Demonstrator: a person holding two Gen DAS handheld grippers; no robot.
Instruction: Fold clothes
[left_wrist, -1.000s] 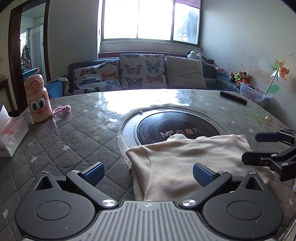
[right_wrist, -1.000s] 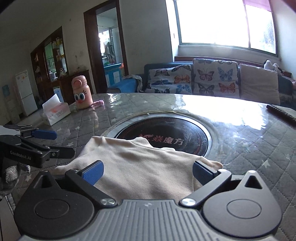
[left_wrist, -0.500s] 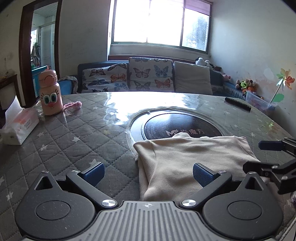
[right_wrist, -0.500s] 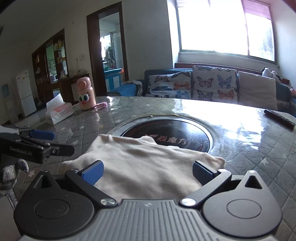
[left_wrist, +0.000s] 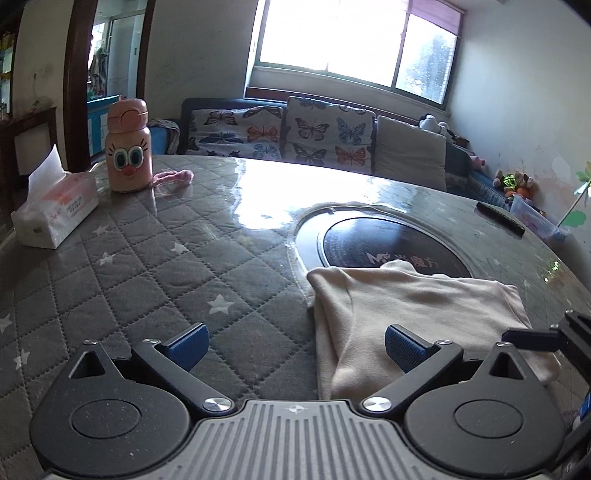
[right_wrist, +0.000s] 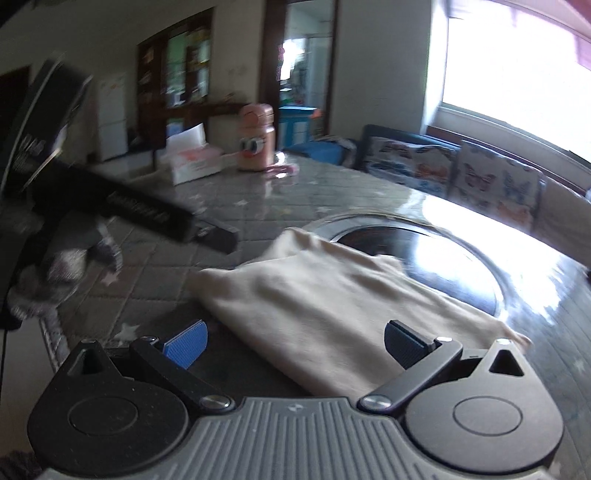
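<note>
1. The cream garment (left_wrist: 413, 306) lies as a compact, layered rectangle on the table (left_wrist: 155, 266), its far edge over the dark round inset (left_wrist: 373, 240). It already looks folded over on itself; whether more folds are due I cannot tell.
2. The left gripper (left_wrist: 295, 341) hovers off the garment's left edge, jaws spread wide and holding nothing; only its right finger overlaps the cloth.
3. The right gripper (right_wrist: 293, 341) sits at the near edge, jaws likewise apart and empty, the cloth between them.
4. Compared with a second ago, the left view has swung leftward, so the bottle (left_wrist: 128, 147) and tissue box (left_wrist: 55, 210) loom larger.
5. The right view has also turned left and is now motion-blurred.
</note>
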